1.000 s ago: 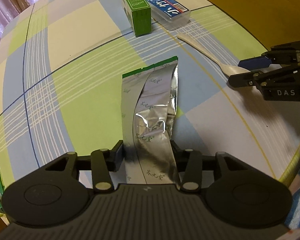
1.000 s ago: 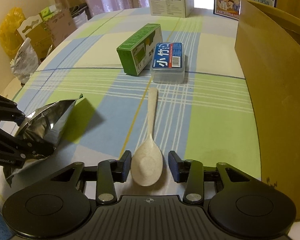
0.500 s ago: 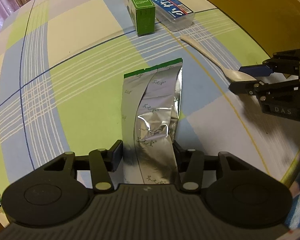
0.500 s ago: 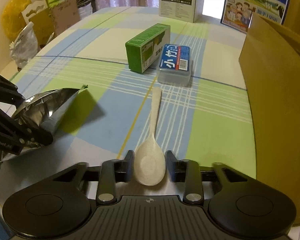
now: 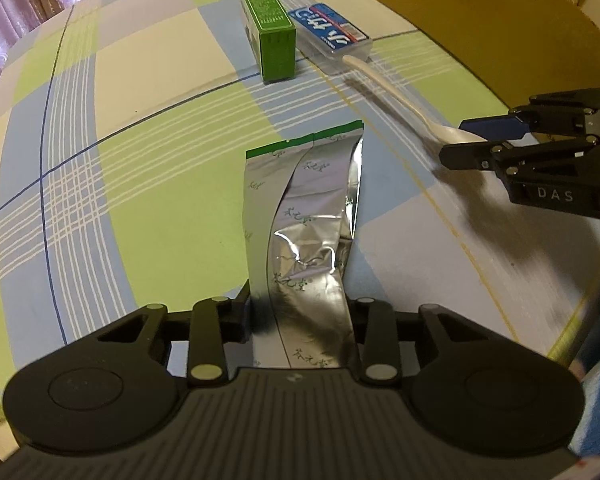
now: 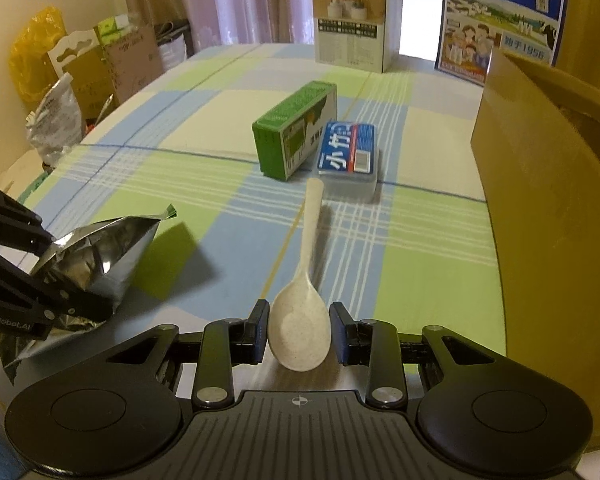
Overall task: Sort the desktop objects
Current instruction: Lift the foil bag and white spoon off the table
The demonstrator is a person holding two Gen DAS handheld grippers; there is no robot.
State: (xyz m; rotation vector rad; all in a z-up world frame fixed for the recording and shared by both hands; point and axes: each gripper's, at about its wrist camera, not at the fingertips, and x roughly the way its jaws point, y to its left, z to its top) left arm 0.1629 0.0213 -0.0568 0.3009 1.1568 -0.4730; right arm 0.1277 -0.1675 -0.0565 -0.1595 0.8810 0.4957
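My left gripper is shut on the lower end of a silver foil pouch with a green top strip. The pouch hangs above the checked tablecloth and casts a shadow; the right wrist view has it at the left, between the left gripper's fingers. My right gripper is shut on the bowl of a cream spoon. The spoon's handle points away toward the boxes and is raised off the cloth. In the left wrist view the spoon and right gripper sit at the right.
A green box and a clear case with a blue label lie side by side mid-table. A tall brown cardboard box stands along the right. A white carton and a blue milk carton stand at the far edge.
The right gripper's fingers closed in on the spoon bowl and the spoon rose off the cloth, its shadow now apart from it. The left gripper kept hold of the pouch and moved slightly forward.
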